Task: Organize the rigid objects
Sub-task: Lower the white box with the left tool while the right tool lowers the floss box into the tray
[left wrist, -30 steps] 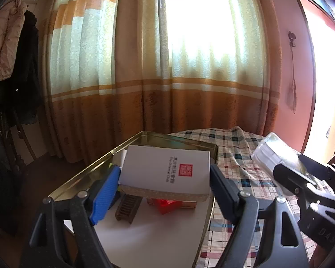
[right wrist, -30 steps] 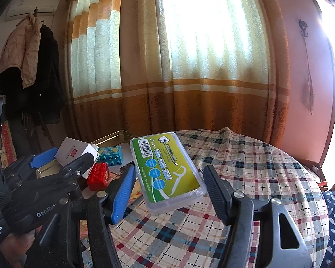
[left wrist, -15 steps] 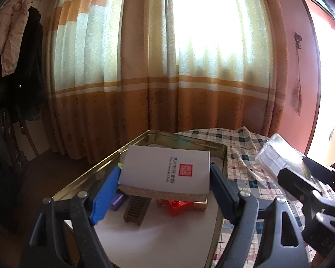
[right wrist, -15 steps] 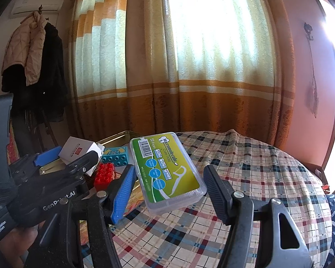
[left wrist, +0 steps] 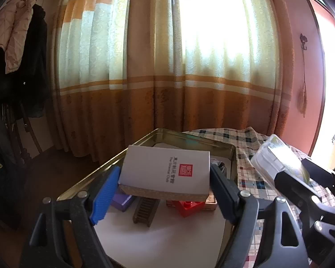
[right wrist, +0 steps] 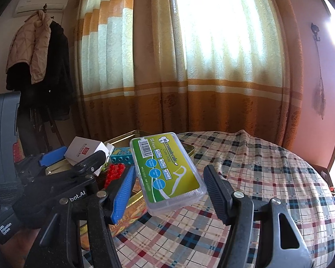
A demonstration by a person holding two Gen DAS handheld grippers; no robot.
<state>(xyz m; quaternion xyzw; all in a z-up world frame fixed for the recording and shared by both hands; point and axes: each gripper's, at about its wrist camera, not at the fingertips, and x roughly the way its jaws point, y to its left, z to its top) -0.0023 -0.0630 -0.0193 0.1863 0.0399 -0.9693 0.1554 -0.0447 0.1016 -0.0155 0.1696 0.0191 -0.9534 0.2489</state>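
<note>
My left gripper (left wrist: 164, 172) is shut on a white box with a red stamp (left wrist: 165, 167), held level just above an open gold tin (left wrist: 189, 135). Under it in the tin lie a red brick (left wrist: 189, 206), a brown ridged piece (left wrist: 145, 210) and a purple item (left wrist: 122, 199). My right gripper (right wrist: 170, 169) is shut on a clear floss box with a green label (right wrist: 167, 167), above the plaid tablecloth (right wrist: 256, 178) to the right of the tin (right wrist: 127, 135). The right wrist view also shows the left gripper (right wrist: 78, 154) with the white box (right wrist: 82, 148), the red brick (right wrist: 115, 172) and a teal brick (right wrist: 122, 156).
An orange patterned flat tin piece (right wrist: 131, 201) lies at the table's near left under my right gripper. Striped curtains (right wrist: 189, 67) hang behind the round table. Coats (right wrist: 38, 55) hang at the far left. The plaid cloth stretches bare to the right.
Both grippers keep their holds. The left gripper with the white box has drifted slightly left over the tin; the right view is almost the same.
</note>
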